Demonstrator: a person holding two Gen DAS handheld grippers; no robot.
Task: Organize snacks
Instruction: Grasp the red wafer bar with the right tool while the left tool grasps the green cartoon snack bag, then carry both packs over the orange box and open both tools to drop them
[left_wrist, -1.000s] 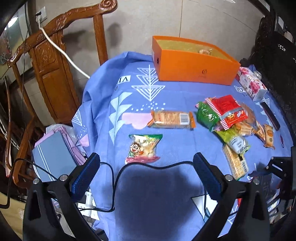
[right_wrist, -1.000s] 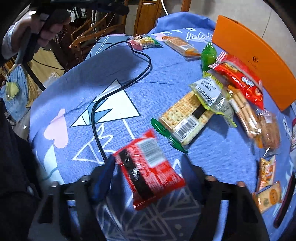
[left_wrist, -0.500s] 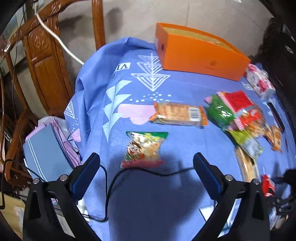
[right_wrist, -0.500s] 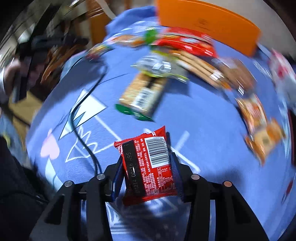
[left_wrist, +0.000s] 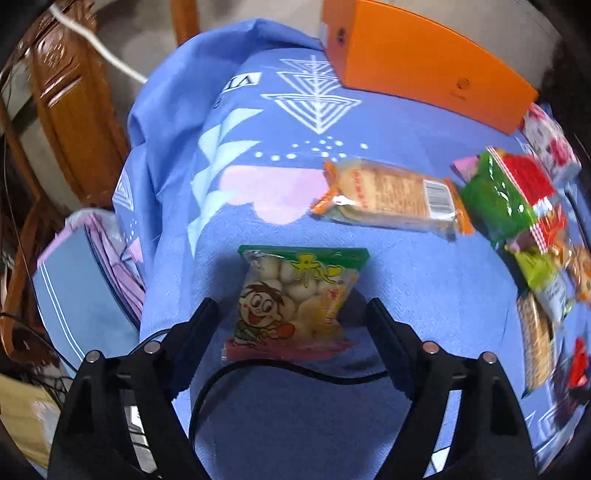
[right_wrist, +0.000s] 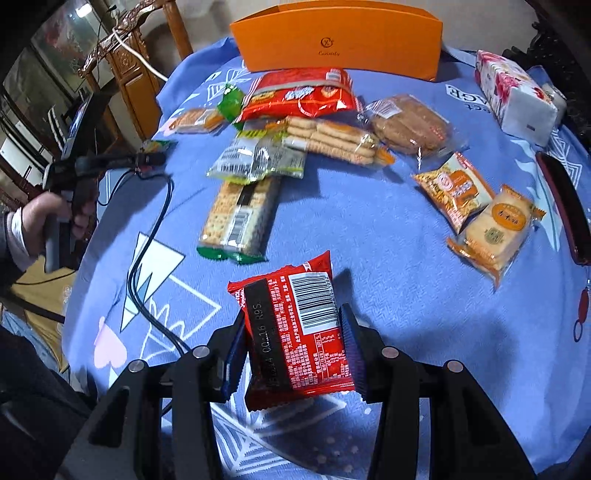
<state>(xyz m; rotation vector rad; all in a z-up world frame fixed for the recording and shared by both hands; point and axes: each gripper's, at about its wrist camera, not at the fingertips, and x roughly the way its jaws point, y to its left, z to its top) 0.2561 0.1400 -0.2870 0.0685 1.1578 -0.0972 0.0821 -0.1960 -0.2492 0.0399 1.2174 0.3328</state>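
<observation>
A blue patterned cloth (right_wrist: 388, 236) covers my worktop, carved wooden chairs (left_wrist: 74, 122) at its far left and an orange box (right_wrist: 340, 37) at the far edge. My right hand-held gripper (right_wrist: 291, 347) clamps a red snack packet (right_wrist: 295, 332) above the near cloth. My left hand-held gripper (left_wrist: 291, 317), jaws just closing, straddles a cartoon-printed snack bag (left_wrist: 295, 302) without touching it.

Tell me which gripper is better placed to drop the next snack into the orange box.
Right. The right gripper already clamps the red packet; the left gripper only straddles the cartoon bag, jaws not yet gripping.
</observation>
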